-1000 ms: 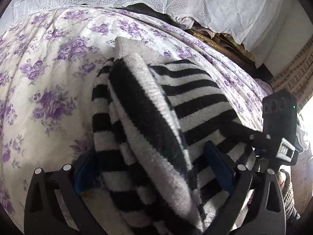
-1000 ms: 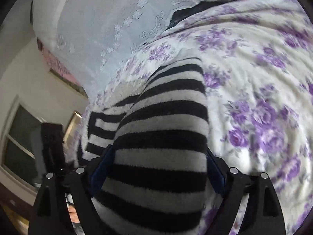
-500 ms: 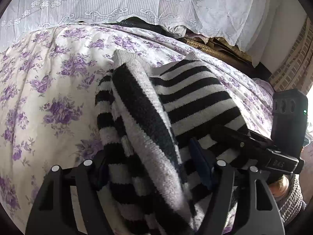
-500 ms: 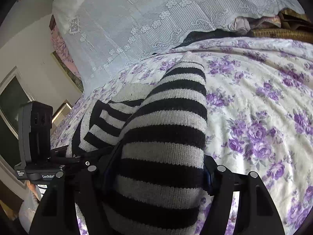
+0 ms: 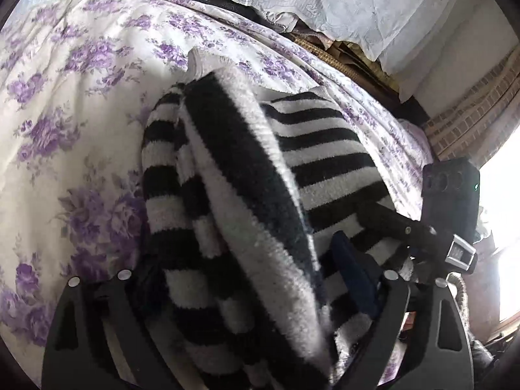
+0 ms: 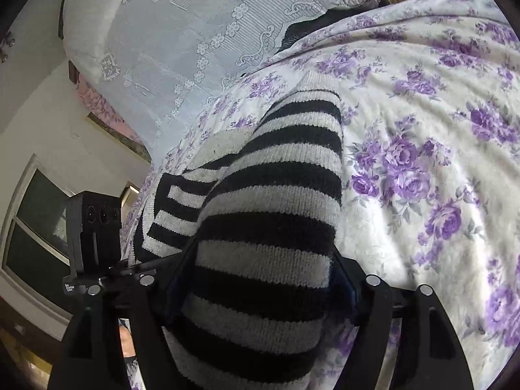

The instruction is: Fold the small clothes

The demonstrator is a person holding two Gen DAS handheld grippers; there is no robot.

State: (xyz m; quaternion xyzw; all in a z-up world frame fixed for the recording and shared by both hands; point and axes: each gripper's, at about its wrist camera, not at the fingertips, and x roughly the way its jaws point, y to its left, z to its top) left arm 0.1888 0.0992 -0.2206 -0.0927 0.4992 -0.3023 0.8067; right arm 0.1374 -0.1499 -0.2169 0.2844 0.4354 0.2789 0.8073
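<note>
A black-and-white striped knit sweater (image 5: 247, 175) lies bunched on the floral bed cover. My left gripper (image 5: 247, 279) is shut on a thick fold of it at its near end. My right gripper (image 6: 260, 279) is shut on another part of the same sweater (image 6: 273, 201), the knit filling the space between its fingers. The right gripper's body shows in the left wrist view (image 5: 451, 208), close by on the right. The left gripper's body shows in the right wrist view (image 6: 97, 237), on the left. The sweater's far end rests on the bed.
The bed cover (image 5: 65, 104) is white with purple flowers. A white lace cloth (image 6: 195, 32) hangs behind the bed. A brick wall (image 5: 471, 120) stands at the right, a window (image 6: 35, 227) at the left. Dark and woven items (image 5: 344, 52) lie at the bed's far edge.
Both grippers stay clamped on the sweater. The views have tilted and shifted slightly, and the two grippers have stayed close together.
</note>
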